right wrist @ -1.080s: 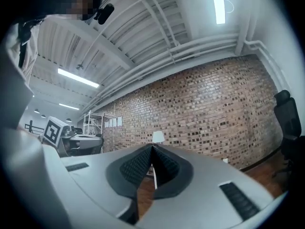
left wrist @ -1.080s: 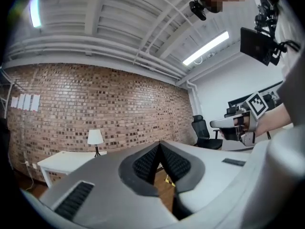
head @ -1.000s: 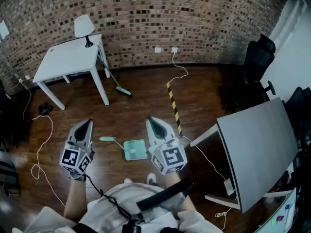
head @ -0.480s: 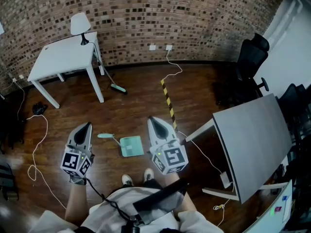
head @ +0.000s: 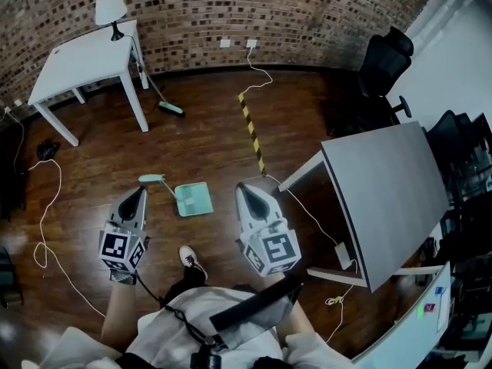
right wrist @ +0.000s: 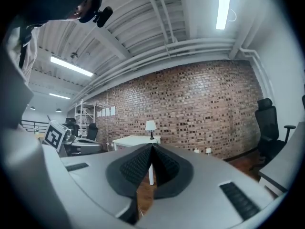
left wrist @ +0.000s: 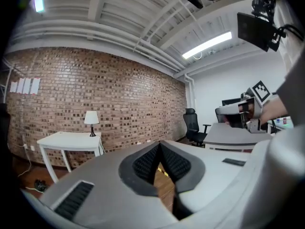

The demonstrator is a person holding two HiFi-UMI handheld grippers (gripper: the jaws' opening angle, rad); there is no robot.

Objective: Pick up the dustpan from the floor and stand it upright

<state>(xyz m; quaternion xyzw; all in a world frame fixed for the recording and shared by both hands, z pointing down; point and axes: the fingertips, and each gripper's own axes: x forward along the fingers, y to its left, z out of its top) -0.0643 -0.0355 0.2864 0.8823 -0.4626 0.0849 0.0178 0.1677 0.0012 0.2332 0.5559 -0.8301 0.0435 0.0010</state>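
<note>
Head view gives me the layout: the mint-green dustpan (head: pixel 187 198) lies flat on the dark wooden floor (head: pixel 215 144), just ahead of my shoe (head: pixel 192 260) and between the two claws as the picture frames them. Its long axis runs on a diagonal. The square pan sits at the nearer, right-hand end, and the thin handle reaches away toward the upper left. The left claw (head: pixel 138 191) is clenched, its ribbed pads meeting at the tip with nothing between them, and the left gripper view confirms this. The right claw (head: pixel 241 188) is clenched and empty in the same way, as the right gripper view shows. Both claws point roughly level toward the brick wall (head: pixel 231 14), and neither gripper view catches the dustpan at all, so I judge it lies below and slightly forward of both tips rather than in line with them. The handle's free end shows just beside the left claw's tip, while the pan sits about midway between the two. I therefore take the left claw as the nearer one to the handle. Either claw would need to tip downward, release its jaws and descend across the handle's line before it could close. Nothing is grasped yet, and the dustpan is not yet upright.
</note>
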